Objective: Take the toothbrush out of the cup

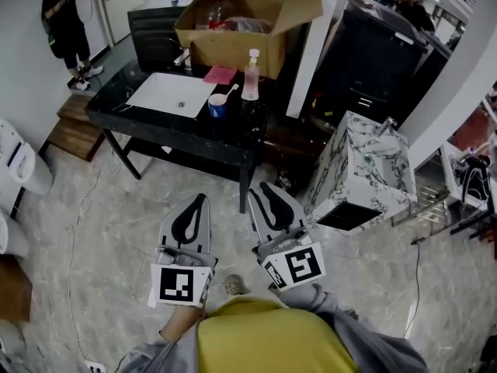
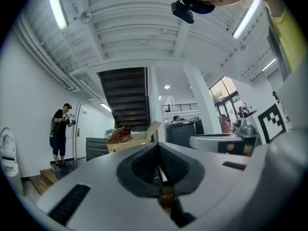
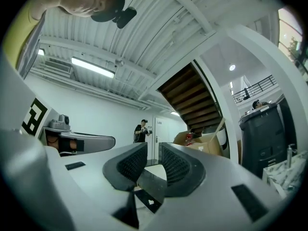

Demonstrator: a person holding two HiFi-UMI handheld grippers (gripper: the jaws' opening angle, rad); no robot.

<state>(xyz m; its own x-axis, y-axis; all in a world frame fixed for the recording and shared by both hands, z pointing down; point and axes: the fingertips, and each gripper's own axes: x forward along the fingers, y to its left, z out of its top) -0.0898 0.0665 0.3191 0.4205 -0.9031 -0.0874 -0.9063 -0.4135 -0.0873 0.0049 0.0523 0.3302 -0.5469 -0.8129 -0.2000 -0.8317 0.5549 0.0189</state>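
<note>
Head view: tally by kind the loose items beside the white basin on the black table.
Cup: 1
Toothbrush: 1
Pump bottle: 1
Pink cloth: 1
Total: 4

A blue cup (image 1: 218, 106) holding a toothbrush (image 1: 231, 92) stands on a black table (image 1: 155, 128), between a white basin (image 1: 171, 94) and a pink pump bottle (image 1: 251, 76). In the foreground, the left gripper (image 1: 201, 200) and right gripper (image 1: 261, 191) hang side by side, well apart from the table.
</note>
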